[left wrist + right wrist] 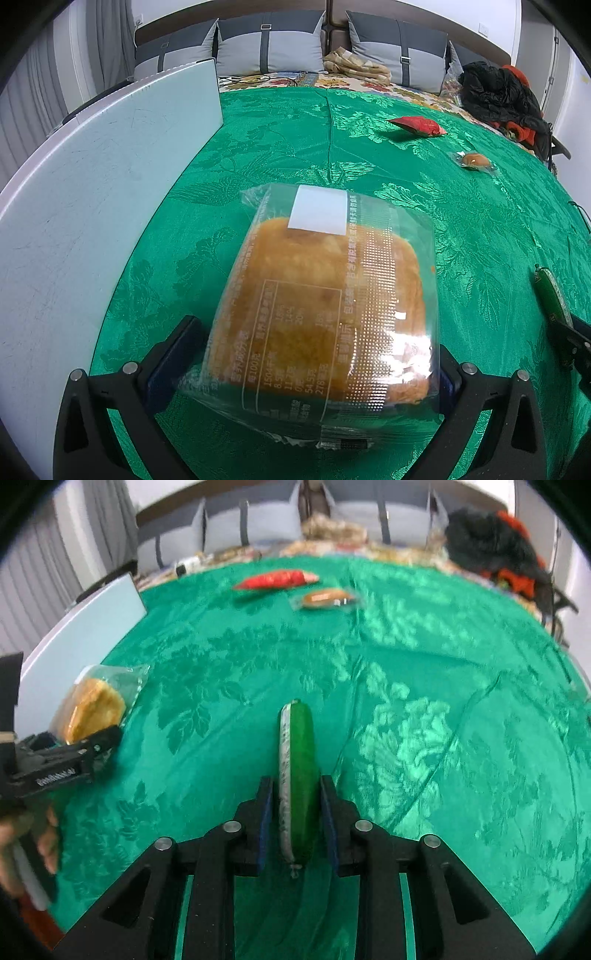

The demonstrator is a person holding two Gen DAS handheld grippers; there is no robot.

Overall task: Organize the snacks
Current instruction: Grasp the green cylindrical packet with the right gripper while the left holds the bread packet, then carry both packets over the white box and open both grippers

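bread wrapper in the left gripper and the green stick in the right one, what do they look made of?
Bread wrapper: thin clear plastic film, glossy; glare patches, crinkled sealed edges and print over the bread suggest it. Green stick: looks like a smooth, shiny plastic casing with a pale printed seam strip and a crimped end, probably a sausage snack.

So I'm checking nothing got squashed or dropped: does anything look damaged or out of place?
Nothing stands out. The left gripper holds the wrapped cake intact, and the right gripper holds the green sausage straight. The red packet and small wrapped pastry lie unspilled on the green cloth.
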